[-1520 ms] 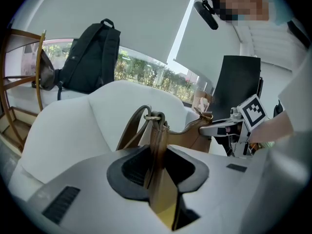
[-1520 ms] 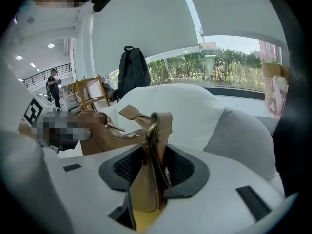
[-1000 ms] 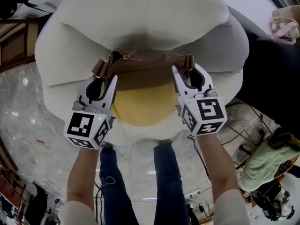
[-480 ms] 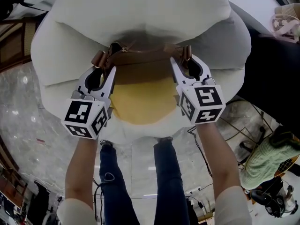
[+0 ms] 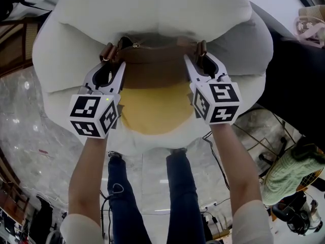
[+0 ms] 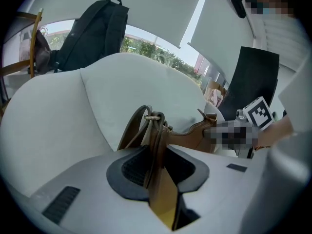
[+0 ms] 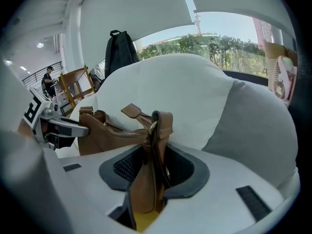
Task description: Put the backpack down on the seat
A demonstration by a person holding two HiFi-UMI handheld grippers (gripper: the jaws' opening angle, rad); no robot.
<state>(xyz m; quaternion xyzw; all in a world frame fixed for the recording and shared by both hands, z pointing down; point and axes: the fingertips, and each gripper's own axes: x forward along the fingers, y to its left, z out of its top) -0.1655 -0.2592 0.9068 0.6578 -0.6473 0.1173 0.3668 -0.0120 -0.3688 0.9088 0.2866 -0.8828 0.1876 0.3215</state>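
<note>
A brown leather bag (image 5: 155, 65) with a zip top hangs stretched between my two grippers, over the yellow seat cushion (image 5: 152, 108) of a puffy white armchair (image 5: 152, 9), close to its backrest. My left gripper (image 5: 109, 67) is shut on the bag's left strap end (image 6: 155, 130), by the metal ring. My right gripper (image 5: 200, 60) is shut on the right strap end (image 7: 158, 126). In the right gripper view the bag's body (image 7: 109, 135) runs left toward the other gripper (image 7: 53, 126). Whether the bag's underside touches the cushion is hidden.
A black backpack (image 6: 95, 33) sits behind the armchair's backrest, with a wooden chair (image 7: 78, 84) beside it. Marble floor (image 5: 25, 136) lies to the left. The person's legs (image 5: 147, 197) stand at the seat's front. Cables and a green bundle (image 5: 292, 172) lie at the right, below dark furniture (image 5: 299, 75).
Both grippers have carried the bag lower and further in toward the backrest. The grips on the two strap ends look the same.
</note>
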